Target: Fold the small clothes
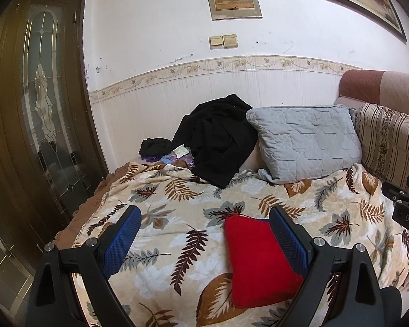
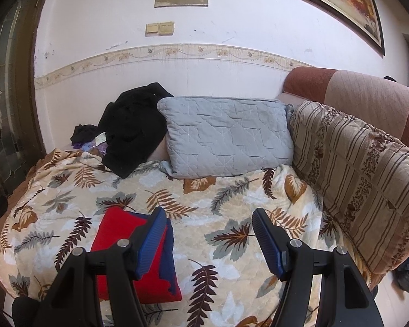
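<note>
Left wrist view: left gripper (image 1: pixel 204 234) spread wide, nothing between pads, above leaf-print blanket (image 1: pixel 177 196). Red garment (image 1: pixel 259 261) lies folded flat on blanket, likely set down as finished. Right gripper (image 2: pixel 208 234) likewise spread and empty; blue layer shows at garment edge. Readable: "DAS" on right gripper's body. Wall plaque (image 1: pixel 233 2) text illegible.

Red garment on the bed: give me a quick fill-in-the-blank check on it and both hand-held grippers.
1. The folded garment on the leaf-print blanket is red with a ____ edge.
2. Both the left hand-held gripper and the right hand-held gripper have jaws that are ____.
3. The grey pillow leans beside a heap of ____ clothing.

Missing words: blue; open; black
</note>
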